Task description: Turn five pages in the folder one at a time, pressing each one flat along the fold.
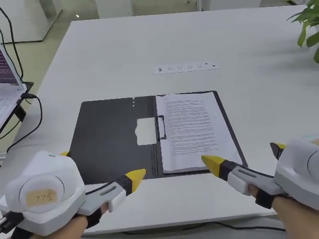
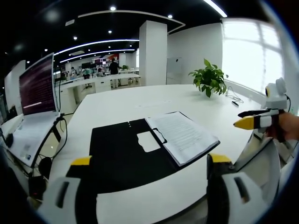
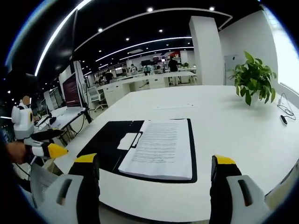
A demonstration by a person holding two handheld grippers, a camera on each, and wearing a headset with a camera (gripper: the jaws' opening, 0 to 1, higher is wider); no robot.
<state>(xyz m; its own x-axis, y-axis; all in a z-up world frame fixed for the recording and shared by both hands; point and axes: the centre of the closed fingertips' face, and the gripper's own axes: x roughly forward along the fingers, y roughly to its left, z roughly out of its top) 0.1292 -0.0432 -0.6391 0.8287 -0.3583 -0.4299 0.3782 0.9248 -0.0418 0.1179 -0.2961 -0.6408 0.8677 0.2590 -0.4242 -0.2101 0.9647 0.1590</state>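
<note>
A black folder lies open on the white table. A stack of printed pages rests on its right half, and a clip with a small white sheet sits by the spine. My left gripper hovers open at the folder's near left corner. My right gripper is open at the near right corner, one yellow fingertip close to the pages' corner. In the left gripper view the folder and pages lie ahead of the open jaws. In the right gripper view the pages lie straight ahead.
A laptop with cables stands off the table's left edge. A potted plant is at the far right. A flush socket strip lies beyond the folder. The table's front edge runs just under both grippers.
</note>
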